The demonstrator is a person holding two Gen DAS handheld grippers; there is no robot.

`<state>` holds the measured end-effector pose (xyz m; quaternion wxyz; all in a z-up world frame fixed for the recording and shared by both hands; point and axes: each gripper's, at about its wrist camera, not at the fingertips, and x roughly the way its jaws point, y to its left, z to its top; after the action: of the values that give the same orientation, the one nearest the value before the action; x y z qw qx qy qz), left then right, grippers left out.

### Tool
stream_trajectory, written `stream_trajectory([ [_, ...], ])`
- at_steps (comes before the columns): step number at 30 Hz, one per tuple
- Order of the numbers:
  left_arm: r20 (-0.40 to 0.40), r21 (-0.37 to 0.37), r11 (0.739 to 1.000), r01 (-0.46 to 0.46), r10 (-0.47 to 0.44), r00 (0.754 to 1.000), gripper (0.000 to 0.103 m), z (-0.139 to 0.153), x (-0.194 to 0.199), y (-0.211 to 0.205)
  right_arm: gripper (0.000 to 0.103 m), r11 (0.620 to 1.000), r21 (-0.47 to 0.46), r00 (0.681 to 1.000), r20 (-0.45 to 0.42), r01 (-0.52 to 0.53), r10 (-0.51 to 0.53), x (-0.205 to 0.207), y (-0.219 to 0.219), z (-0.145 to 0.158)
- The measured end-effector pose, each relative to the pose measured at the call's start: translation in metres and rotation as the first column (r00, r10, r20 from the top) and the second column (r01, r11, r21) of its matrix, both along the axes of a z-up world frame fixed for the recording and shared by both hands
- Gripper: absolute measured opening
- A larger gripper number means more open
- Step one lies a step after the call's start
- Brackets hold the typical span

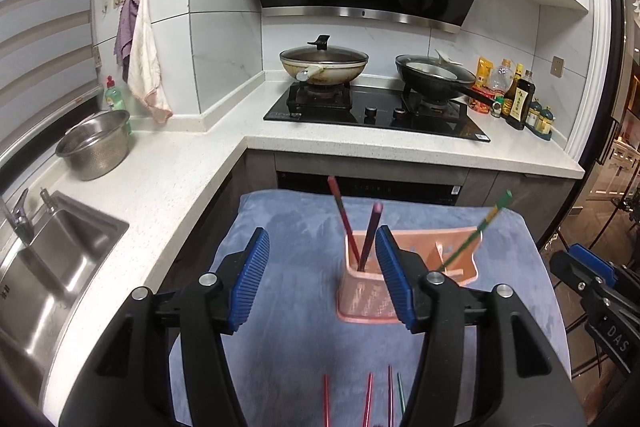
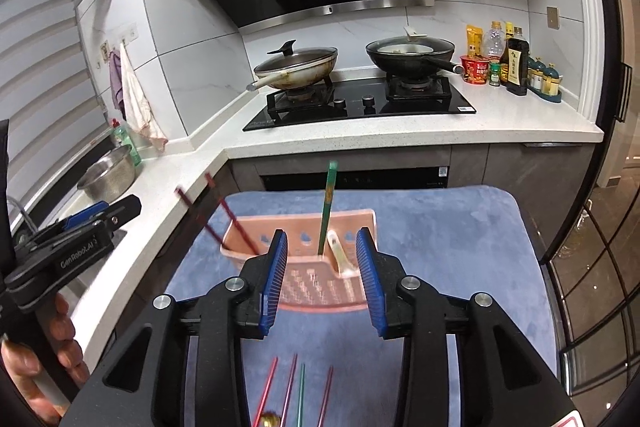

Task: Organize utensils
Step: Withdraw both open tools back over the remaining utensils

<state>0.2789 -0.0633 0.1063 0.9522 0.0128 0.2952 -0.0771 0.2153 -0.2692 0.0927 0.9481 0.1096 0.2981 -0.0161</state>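
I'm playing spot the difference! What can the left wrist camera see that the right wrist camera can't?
Only the left wrist view shows the sink and its tap.

Only the right wrist view shows a hand holding the left gripper, a pale spoon in the holder, and something small and gold at the bottom edge.

Both show the pink holder on the blue cloth, two red chopsticks and one green chopstick standing in it, more chopsticks lying nearby, two pans on the stove, and a steel bowl.
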Motion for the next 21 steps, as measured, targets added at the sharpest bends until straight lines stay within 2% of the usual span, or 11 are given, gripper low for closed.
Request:
stream_trajectory([
  [10,-0.057,0.04,0.999,-0.006,0.008,0.998,0.055,-0.039,-0.058,0.022,0.035,0.999,-0.045,0.998,-0.068,-0.004,0.001,-0.073,0.02,-0.042],
  [16,-0.109,0.033,0.999,-0.016,0.019,0.994,0.055,-0.067,-0.084,0.036,0.035,0.999,-0.032,0.993,-0.118,-0.006,0.003,-0.105,0.028,-0.069],
  [21,-0.142,0.032,0.999,-0.017,0.021,0.99,0.055,-0.089,-0.103,0.045,0.035,0.998,-0.067,0.987,-0.159,-0.018,0.007,-0.126,0.042,-0.094],
])
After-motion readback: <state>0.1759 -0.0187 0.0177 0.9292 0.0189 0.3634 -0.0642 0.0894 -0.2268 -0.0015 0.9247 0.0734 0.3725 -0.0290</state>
